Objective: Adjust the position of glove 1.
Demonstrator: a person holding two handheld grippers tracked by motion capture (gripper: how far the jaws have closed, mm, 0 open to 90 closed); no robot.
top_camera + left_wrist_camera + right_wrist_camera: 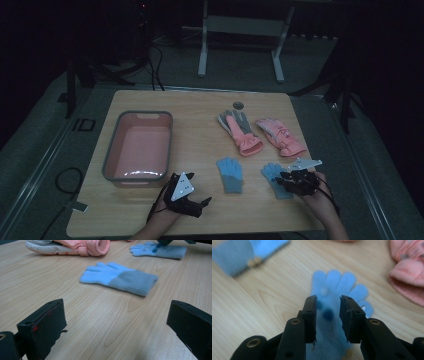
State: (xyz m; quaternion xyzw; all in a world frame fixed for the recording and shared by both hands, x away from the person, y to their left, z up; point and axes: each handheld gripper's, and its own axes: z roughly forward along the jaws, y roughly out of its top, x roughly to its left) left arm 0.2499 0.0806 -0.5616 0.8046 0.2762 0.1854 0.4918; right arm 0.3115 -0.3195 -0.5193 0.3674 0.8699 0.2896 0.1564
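Two blue-and-grey knit gloves lie flat on the wooden table (200, 105). My right gripper (281, 179) hovers over the right blue glove (272, 172). In the right gripper view its jaws (328, 301) stand a little apart above that glove (337, 281), which shows through the gap, and the pads do not press on it. My left gripper (202, 202) rests near the front edge, left of the other blue glove (230, 174). Its jaws (115, 322) are wide open and nothing is between them, with that glove (120, 277) lying ahead.
Two pink winter gloves (240, 131) (280, 136) lie side by side behind the blue ones. A pink bin with a grey rim (145, 113) stands at the left of the table. A small round grey disc (238, 105) sits near the far edge.
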